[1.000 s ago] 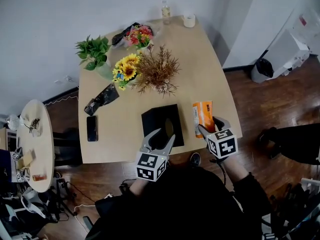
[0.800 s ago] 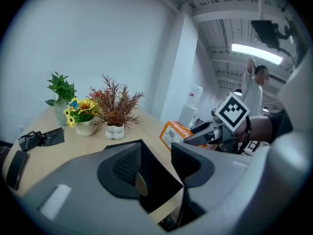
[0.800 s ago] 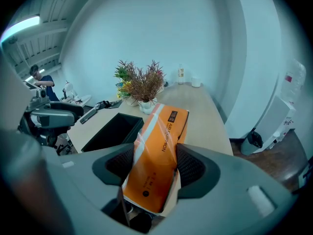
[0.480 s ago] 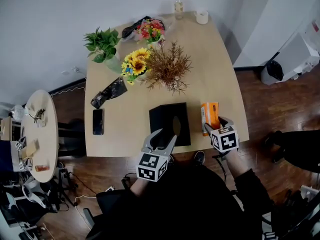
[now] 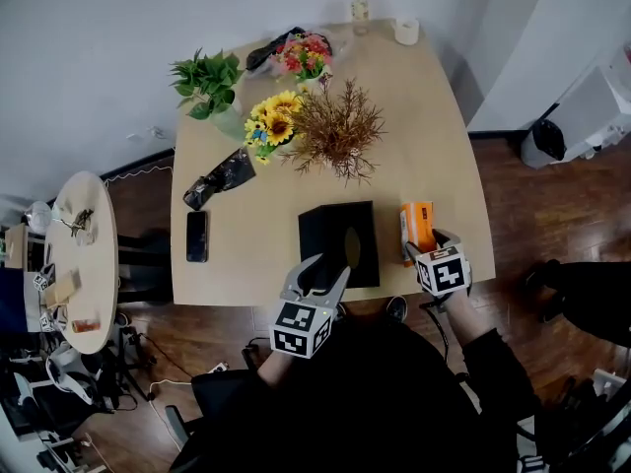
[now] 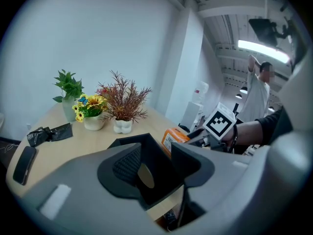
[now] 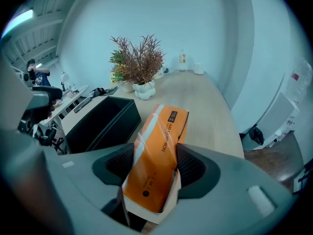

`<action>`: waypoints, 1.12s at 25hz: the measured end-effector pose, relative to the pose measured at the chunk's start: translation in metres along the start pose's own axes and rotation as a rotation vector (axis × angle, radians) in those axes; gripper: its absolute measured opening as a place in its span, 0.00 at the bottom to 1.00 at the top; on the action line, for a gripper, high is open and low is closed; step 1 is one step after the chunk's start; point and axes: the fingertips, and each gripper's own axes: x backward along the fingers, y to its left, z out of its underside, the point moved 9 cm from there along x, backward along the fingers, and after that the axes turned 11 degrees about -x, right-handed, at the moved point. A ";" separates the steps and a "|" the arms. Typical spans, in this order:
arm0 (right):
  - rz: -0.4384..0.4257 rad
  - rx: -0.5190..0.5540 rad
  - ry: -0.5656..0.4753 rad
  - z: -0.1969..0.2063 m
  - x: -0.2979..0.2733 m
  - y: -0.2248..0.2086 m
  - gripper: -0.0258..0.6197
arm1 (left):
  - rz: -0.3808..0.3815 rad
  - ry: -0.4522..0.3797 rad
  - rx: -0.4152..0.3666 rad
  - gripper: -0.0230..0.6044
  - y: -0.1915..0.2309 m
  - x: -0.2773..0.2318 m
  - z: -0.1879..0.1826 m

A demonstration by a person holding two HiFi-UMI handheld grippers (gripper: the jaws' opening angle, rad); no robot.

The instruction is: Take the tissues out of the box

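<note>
Orange tissue pack [image 7: 157, 146] is pinched by the right gripper [image 7: 159, 166], its near end hidden under the jaws; left gripper [image 6: 157, 164] has its jaws spread, half-covering the black box [image 6: 152, 151].

Wooden table [image 5: 444, 146]: bears the items below, bin excepted.
Phone [image 5: 196, 236], black, lying flat: left of the left gripper [image 5: 328, 266].
Black pouch [image 5: 219, 178]: just beyond the phone.
Sunflowers [image 5: 271, 131] and dried reddish shrub [image 5: 335, 131]: side by side, ahead of that gripper.
Green plant [image 5: 207, 82], pink bouquet [image 5: 304, 55]: further back.
Bottle [image 5: 360, 10], white cup [image 5: 406, 32]: far edge.
Bin [image 5: 544, 141]: on the floor, well beyond the right gripper [image 5: 427, 246], to its right.
</note>
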 end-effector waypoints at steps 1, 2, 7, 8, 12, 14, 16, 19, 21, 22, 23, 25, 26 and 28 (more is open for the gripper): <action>0.000 0.000 0.003 0.000 -0.001 -0.001 0.46 | 0.000 0.001 0.000 0.32 0.000 0.000 0.000; 0.001 0.001 0.006 0.000 -0.002 -0.001 0.47 | 0.000 0.002 -0.001 0.32 -0.001 0.000 0.000; 0.006 0.004 0.027 0.002 -0.008 -0.004 0.47 | 0.001 0.010 0.003 0.32 -0.001 0.000 0.000; 0.008 0.005 0.027 0.003 -0.009 -0.004 0.47 | 0.000 0.011 0.004 0.32 -0.001 0.000 0.000; 0.015 0.020 0.019 0.002 -0.012 -0.003 0.47 | -0.003 0.015 0.011 0.32 0.000 -0.001 0.003; 0.015 0.032 0.017 0.002 -0.013 -0.002 0.49 | -0.003 0.015 0.013 0.32 0.000 0.000 0.003; 0.015 0.040 0.015 0.001 -0.014 -0.002 0.50 | -0.002 0.016 0.015 0.32 0.000 -0.001 0.003; 0.016 0.048 0.008 0.002 -0.015 -0.001 0.52 | 0.001 0.015 0.016 0.32 0.000 -0.002 0.003; 0.014 0.053 0.002 0.003 -0.015 0.000 0.56 | 0.003 0.014 0.015 0.32 -0.001 -0.002 0.003; 0.012 0.055 0.000 0.003 -0.016 0.000 0.59 | 0.003 0.013 0.015 0.32 -0.001 -0.001 0.004; 0.011 0.057 0.000 0.003 -0.016 0.000 0.62 | 0.003 0.012 0.014 0.32 -0.001 -0.001 0.004; 0.009 0.059 -0.004 0.003 -0.015 0.001 0.67 | 0.003 0.010 0.013 0.32 -0.001 0.000 0.004; 0.008 0.058 -0.009 0.003 -0.014 0.001 0.68 | 0.002 0.010 0.014 0.32 0.000 0.000 0.004; 0.006 0.053 -0.023 0.002 -0.010 0.002 0.69 | 0.001 0.008 0.014 0.32 0.000 0.001 0.005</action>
